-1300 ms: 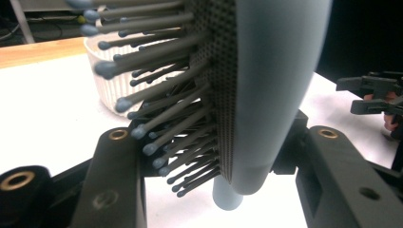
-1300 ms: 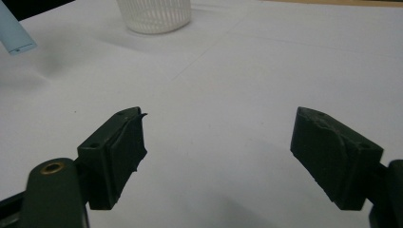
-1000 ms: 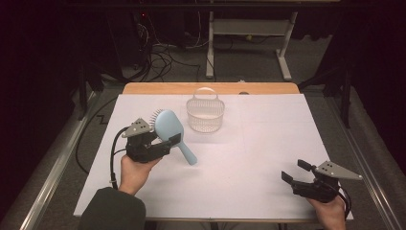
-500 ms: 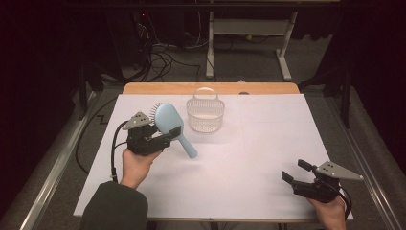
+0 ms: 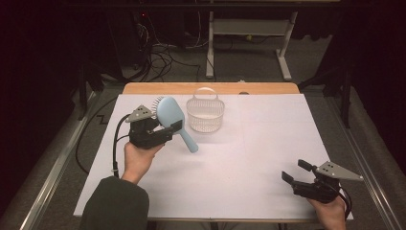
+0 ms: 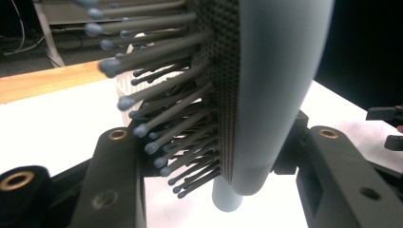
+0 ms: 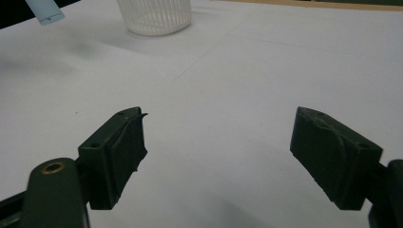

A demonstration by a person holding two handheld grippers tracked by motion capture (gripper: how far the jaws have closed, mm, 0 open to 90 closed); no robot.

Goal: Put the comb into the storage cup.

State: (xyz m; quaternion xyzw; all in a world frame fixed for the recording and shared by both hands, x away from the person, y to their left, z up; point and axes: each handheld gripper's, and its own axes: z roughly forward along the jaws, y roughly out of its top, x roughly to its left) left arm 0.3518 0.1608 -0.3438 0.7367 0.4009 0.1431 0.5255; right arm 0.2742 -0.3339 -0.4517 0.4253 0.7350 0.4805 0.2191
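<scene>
Left gripper [image 5: 167, 130] is yours to watch first: its black jaws are pinched on the pale blue plastic paddle hairbrush [image 5: 173, 119], gripping at the neck where the oval head meets the handle. Your own camera confirms it, with the brush [image 6: 266, 90] wedged between the two jaws, its grey ball-tipped bristles [image 6: 161, 114] fanning off to one side and the smooth back facing the other. You hold it lifted off the white paper-covered table [image 5: 249, 158], head up and tilted away from you, handle slanting down toward the table's middle. Holding at the neck likely keeps the long handle free to go in first, and the lift looks meant to clear a rim.

Just beside the brush head, apart from it, stands the white slotted plastic basket with a hoop handle [image 5: 205, 115]. Nothing can be seen inside it; through the slats it looks empty, though the bottom is hard to read. My judgement: the brush is bound for that basket and is not yet over the opening.

Right gripper [image 5: 301, 179] rests low at the near right corner, well apart from all this, jaws spread wide with nothing between them; past them lies bare white surface, with the basket [image 7: 154, 16] far off
</scene>
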